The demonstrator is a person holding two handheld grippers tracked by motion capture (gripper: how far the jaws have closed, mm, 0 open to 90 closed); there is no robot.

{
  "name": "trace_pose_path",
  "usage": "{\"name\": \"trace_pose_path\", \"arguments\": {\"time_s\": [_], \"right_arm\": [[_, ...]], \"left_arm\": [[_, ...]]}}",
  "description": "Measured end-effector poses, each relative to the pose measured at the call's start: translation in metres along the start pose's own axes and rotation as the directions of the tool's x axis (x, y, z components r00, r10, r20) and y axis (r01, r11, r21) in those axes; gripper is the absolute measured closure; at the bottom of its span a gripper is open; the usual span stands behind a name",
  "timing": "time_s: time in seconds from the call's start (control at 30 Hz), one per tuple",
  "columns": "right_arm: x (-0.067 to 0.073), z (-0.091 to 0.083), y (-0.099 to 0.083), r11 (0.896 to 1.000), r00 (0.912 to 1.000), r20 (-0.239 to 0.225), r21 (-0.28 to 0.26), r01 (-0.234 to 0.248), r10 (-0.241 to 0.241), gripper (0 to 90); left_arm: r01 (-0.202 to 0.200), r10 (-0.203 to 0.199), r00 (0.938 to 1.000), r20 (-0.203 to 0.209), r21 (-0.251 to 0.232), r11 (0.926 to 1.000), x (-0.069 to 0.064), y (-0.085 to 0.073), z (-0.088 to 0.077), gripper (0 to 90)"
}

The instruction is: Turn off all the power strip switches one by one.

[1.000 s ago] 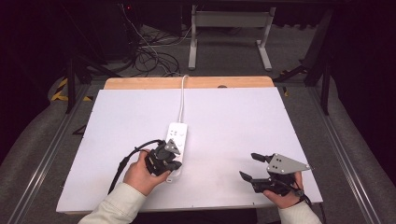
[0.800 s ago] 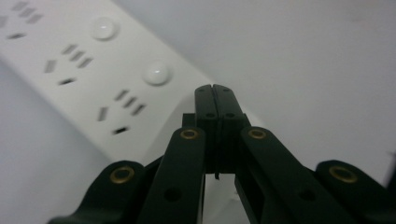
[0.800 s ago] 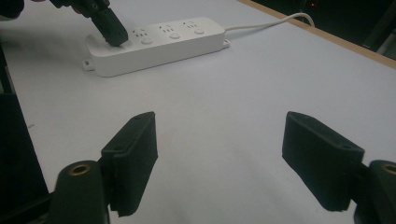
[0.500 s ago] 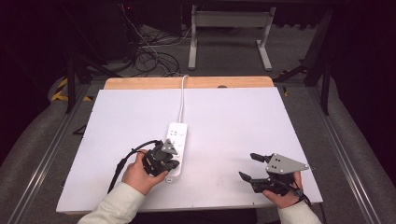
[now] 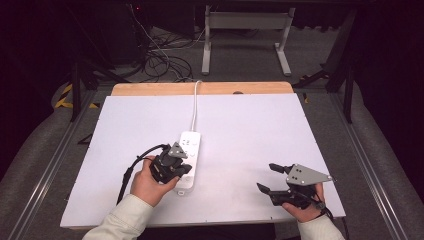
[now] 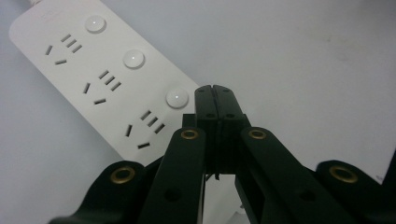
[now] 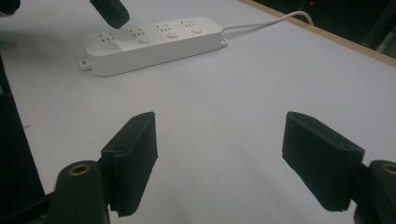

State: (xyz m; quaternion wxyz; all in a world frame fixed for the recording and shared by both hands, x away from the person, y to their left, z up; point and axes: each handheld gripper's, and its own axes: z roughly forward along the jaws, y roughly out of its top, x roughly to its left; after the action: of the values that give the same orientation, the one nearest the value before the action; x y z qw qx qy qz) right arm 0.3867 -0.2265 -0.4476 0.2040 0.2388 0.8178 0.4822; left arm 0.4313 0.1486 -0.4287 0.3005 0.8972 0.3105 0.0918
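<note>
A white power strip [image 5: 190, 142] lies flat in the middle of the white table, with several sockets and round buttons [image 6: 177, 97] along one side. My left gripper [image 5: 176, 167] sits over the strip's near end. Its jaws are shut with nothing between them, and the tips [image 6: 215, 91] stand just beside the nearest button; I cannot tell whether they touch the power strip [image 6: 107, 79]. My right gripper [image 5: 267, 177] rests low at the table's front right, open and empty [image 7: 219, 158], pointing toward the power strip [image 7: 154, 42].
The strip's white cable [image 5: 195, 105] runs back over the table's wooden far edge [image 5: 200, 88]. The white table surface [image 5: 260, 130] lies bare between the grippers. A black cable [image 5: 131, 167] trails from the left gripper. Metal stand legs [image 5: 245, 45] and floor cables lie beyond the table.
</note>
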Motion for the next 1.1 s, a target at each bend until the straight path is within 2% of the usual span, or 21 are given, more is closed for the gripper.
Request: {"name": "trace_pose_path", "arguments": {"time_s": [0.07, 0.27, 0.47, 0.7, 1.1], "right_arm": [[0.0, 0.0, 0.0, 1.0, 1.0, -0.001, 0.001, 0.001, -0.001, 27.3], [0.002, 0.0, 0.001, 1.0, 1.0, 0.0, -0.001, 0.003, -0.003, 27.3], [0.001, 0.0, 0.0, 1.0, 1.0, -0.001, 0.0, 0.003, -0.003, 27.3], [0.001, 0.0, 0.0, 1.0, 1.0, -0.002, 0.003, 0.003, -0.003, 27.3], [0.001, 0.0, -0.001, 1.0, 1.0, -0.001, 0.003, 0.007, -0.007, 27.3]], "left_arm": [[0.004, -0.004, 0.9999, 0.013, -0.005, 1.0, 0.001, 0.001, 0.001, 90.0], [-0.005, 0.005, 1.0, -0.007, -0.024, 0.9997, 0.001, 0.006, 0.0, 90.0], [0.001, -0.002, 0.9999, -0.014, -0.027, 0.9996, 0.008, 0.013, 0.012, 90.0], [0.009, -0.009, 0.9989, -0.047, -0.002, 1.0, 0.014, 0.013, 0.022, 90.0], [0.003, -0.001, 0.9983, -0.058, 0.019, 0.9998, 0.013, 0.013, 0.028, 90.0]]}}
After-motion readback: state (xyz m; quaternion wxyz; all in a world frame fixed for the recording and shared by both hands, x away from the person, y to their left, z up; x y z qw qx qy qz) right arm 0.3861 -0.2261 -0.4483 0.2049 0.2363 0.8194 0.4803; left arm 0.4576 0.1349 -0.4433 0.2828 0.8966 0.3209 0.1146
